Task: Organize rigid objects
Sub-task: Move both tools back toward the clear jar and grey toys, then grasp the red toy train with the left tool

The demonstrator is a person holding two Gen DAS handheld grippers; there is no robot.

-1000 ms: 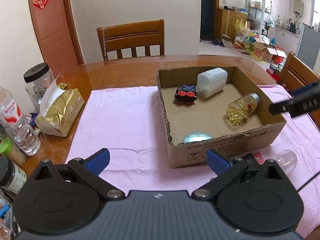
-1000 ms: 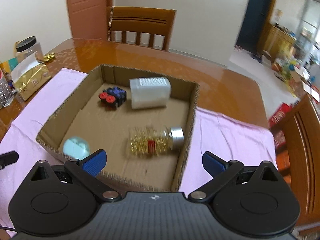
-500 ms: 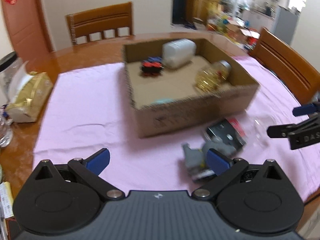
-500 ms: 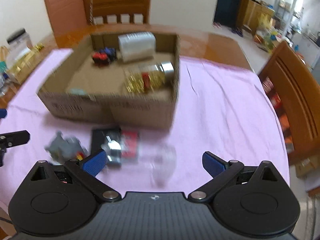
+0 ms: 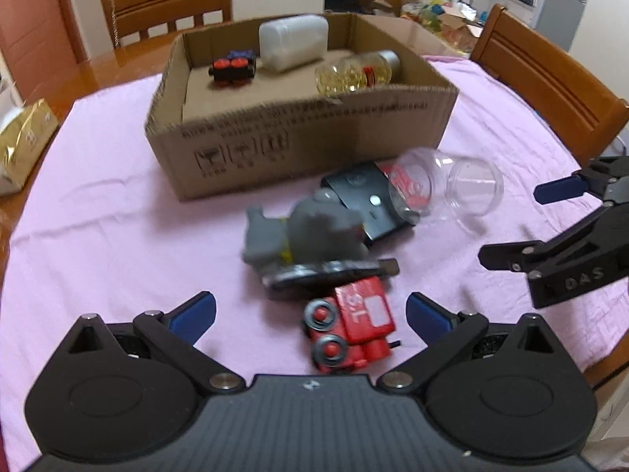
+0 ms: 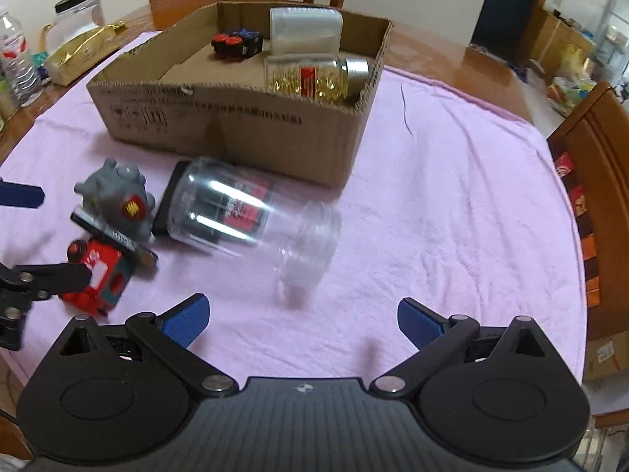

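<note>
- Clearly both tools are spread wide with nothing between their blue pads: the left gripper hangs over the near edge of the pink cloth, and the right gripper hangs over the same edge further to the right.
- Between the left gripper's fingers lies a red toy truck, on its side near the cloth's front edge, not touched by either pad.
- Just behind the truck, and touching it, sits a grey toy figure on a dark flat base.
- A black flat case with a red patch lies behind the figure, partly under a clear plastic jar.
- That jar lies on its side, its open mouth toward the right gripper, a little ahead of the right gripper's pads and apart from them.
- The cardboard box stands on the middle of the cloth, behind the loose things.
- Inside it, along the far wall, are a white plastic container and a small black toy car with red wheels; a jar of gold pieces with a silver lid lies in the box's near right corner.
- At the table's left edge, off the cloth, lies a gold tissue pack; beside it stand a black-lidded jar and a water bottle.
</note>
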